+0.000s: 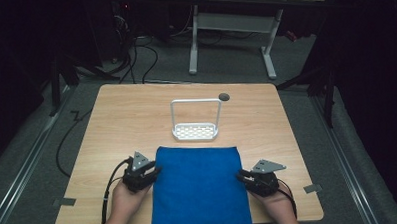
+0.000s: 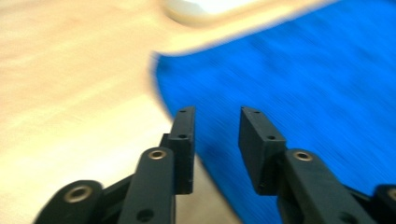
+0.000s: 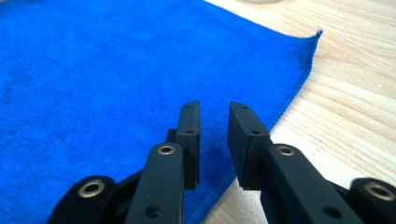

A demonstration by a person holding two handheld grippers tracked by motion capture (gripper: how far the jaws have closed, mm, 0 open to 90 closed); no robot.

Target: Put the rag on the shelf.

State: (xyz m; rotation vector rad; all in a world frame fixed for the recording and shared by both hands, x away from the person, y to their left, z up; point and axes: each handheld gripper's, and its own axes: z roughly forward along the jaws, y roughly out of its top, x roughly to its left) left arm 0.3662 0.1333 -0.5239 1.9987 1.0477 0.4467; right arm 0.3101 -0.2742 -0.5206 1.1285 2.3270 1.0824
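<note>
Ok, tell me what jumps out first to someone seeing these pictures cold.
The bright blue cloth grabs the eye first, spread flat on the near half of the wooden table and reaching its front edge. Next come the left gripper and the right gripper, one at each side edge of the cloth, jaws parted. Beyond the cloth stands a small white rack with a tall loop handle.

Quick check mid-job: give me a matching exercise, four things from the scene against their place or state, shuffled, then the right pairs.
Things:
1. blue towel
2. white rack
3. left gripper
4. right gripper

Places or states:
A. open, at the towel's right edge
B. spread flat at the table's near edge
C. open, at the towel's left edge
D. upright, just beyond the towel

Pairs: 1-B, 2-D, 3-C, 4-A
</note>
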